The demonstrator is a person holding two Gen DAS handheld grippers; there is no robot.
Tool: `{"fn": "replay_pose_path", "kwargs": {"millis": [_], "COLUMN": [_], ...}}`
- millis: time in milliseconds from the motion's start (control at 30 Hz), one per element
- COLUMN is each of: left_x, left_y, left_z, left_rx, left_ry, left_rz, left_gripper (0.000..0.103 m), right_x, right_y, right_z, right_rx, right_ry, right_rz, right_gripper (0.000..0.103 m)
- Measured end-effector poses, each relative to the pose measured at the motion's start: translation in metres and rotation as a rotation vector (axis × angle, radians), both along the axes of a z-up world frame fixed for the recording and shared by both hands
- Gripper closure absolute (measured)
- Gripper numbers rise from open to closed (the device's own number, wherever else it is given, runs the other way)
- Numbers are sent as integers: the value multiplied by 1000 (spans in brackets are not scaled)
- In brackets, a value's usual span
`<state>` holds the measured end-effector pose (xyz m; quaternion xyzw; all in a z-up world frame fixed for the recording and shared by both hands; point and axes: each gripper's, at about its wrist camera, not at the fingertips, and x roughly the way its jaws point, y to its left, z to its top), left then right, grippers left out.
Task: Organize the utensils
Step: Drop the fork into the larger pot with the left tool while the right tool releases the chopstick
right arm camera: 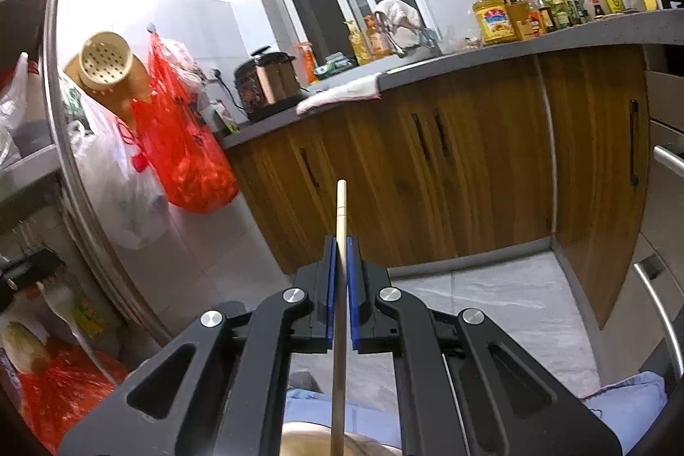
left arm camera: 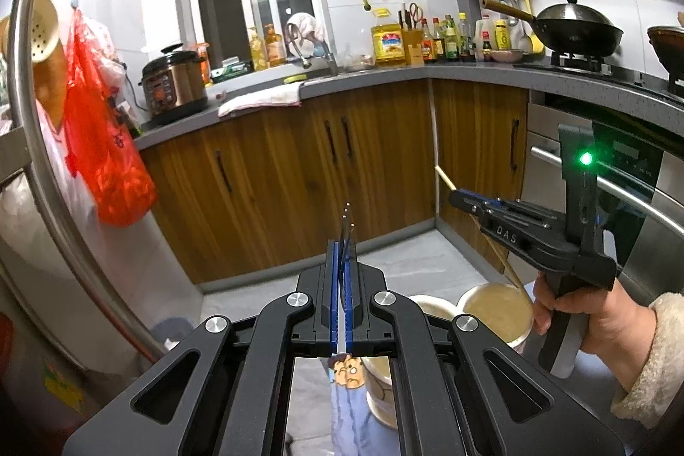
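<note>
My left gripper [left arm camera: 342,247] is shut on a thin metal fork [left arm camera: 345,219]. Its tines poke out past the blue pads, and its cartoon-printed handle [left arm camera: 347,368] hangs below the jaws. Under and to the right stand cream-coloured cups [left arm camera: 498,310], one [left arm camera: 380,383] directly beneath the left gripper. A hand [left arm camera: 598,323] holds my right gripper [left arm camera: 456,198], which is shut on a wooden chopstick [left arm camera: 444,178] slanting down toward the right cup. In the right wrist view that gripper [right arm camera: 341,242] clamps the chopstick [right arm camera: 341,208] upright between its pads, over a cup rim [right arm camera: 308,439] at the bottom edge.
Wooden cabinets [left arm camera: 299,165] under a grey counter [left arm camera: 384,82] run across the back, with a rice cooker [left arm camera: 173,86], oil bottles and a wok [left arm camera: 577,30]. A red bag [left arm camera: 107,157] hangs at the left by a steel edge. An oven handle [left arm camera: 632,191] is at the right.
</note>
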<state>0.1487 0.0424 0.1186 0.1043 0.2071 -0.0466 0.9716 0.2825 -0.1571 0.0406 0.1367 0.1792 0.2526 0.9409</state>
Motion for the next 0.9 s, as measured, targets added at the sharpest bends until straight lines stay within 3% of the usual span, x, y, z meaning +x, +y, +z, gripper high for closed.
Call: {"fn": "replay_pose_path", "kwargs": {"millis": [133, 533, 900], "left_x": [0, 0, 0], "left_y": [1, 0, -1], "left_z": [-1, -2, -2], "left_rx": [1, -10, -14], "left_ry": [1, 1, 3], "left_rz": [-2, -1, -1], "left_gripper": [100, 100, 100], "right_x": [1, -7, 0], "right_y": [-8, 5, 6], "right_z": [-3, 8, 11], "right_rx": [58, -5, 52], "right_ry": [6, -57, -19], "right_rz": [22, 50, 102], "right_gripper": [98, 98, 98]}}
